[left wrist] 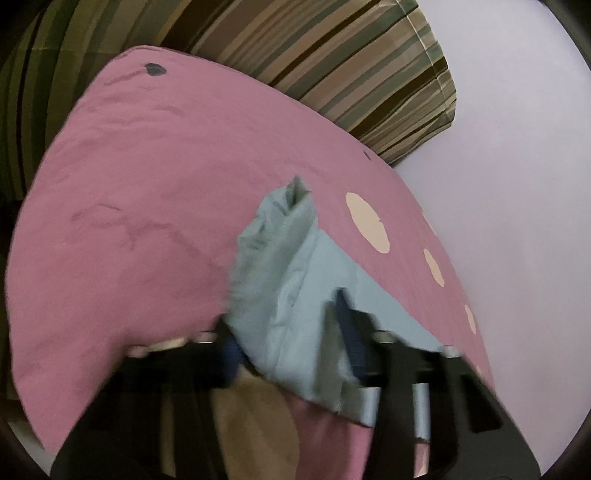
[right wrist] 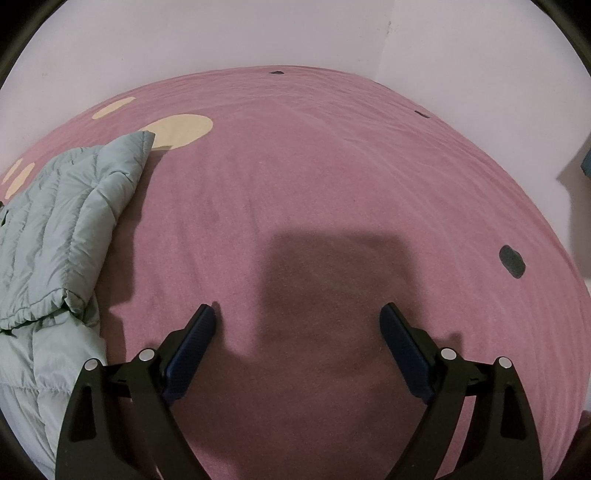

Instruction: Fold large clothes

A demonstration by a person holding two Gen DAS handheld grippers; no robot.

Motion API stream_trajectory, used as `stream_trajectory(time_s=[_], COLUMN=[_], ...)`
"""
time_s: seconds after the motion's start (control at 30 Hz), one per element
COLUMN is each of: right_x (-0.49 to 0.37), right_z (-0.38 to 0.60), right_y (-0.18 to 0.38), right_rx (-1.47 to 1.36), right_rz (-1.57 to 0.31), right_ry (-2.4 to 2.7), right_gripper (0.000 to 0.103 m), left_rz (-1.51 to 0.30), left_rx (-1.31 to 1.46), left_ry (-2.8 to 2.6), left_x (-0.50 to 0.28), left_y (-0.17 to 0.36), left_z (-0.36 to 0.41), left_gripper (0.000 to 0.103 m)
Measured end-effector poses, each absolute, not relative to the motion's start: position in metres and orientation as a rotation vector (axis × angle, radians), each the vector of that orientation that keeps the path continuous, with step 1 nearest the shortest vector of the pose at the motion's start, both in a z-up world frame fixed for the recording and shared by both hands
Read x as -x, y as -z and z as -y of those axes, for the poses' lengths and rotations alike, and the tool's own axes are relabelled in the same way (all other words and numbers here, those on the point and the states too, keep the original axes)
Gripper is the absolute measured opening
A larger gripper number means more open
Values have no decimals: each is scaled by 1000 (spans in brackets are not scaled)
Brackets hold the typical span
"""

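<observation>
A pale blue-green quilted jacket (right wrist: 55, 236) lies on the pink bedspread (right wrist: 332, 184) at the left of the right wrist view. In the left wrist view a part of the jacket (left wrist: 280, 280) lies between the fingers of my left gripper (left wrist: 284, 325), which holds it above the bed; the picture is blurred. My right gripper (right wrist: 297, 317) is open and empty, hovering over bare bedspread to the right of the jacket.
The pink bedspread (left wrist: 129, 184) has cream dots (left wrist: 365, 221) and small dark spots (right wrist: 511, 260). A striped pillow (left wrist: 351, 59) lies at the head of the bed. Pale walls (right wrist: 258, 33) border the bed.
</observation>
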State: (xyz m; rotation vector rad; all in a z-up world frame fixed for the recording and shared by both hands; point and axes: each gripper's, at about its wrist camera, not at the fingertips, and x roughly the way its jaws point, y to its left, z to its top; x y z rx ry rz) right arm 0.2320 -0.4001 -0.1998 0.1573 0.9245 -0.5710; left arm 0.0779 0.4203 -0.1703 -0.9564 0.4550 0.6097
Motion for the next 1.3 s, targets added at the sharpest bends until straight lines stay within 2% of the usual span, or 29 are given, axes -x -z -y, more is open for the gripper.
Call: stream_trajectory(time_s=[0.03,0.1,0.27,0.43,0.57,0.77,1.07,1.3], right_x=[-232,-232,-232,-231,-231,-231,-231,-231], right_z=[399,399,399,399,401,404,403,403], right_y=[200,200,200,200,200,201,200,200], right_rx=[-158,-158,-157,-163,-181,-197,-219,-222], right_rz=[-925,-924,-924,-923,-921,-917,-912,-912], right_ry=[572,572,570,568,561,552,542,541], right_gripper=[90,90,90,90,90,90,90,90], left_rz=[-468,-485,-485,-466,-462,-522,-630,-748], left_rx=[962,934,791,673,599,425,258,182], left_ry=[-604,-608,-614,-485,-338,-95,100,198], left_x=[-80,-83,-94,-126,-158,-219,-284,-313], left_y=[171,169,136,84,51,21,38,79], left_z=[-422,-420,-395,-333,-269,-130,45,133], left_gripper=[11,5,4,4,4,4,4,4])
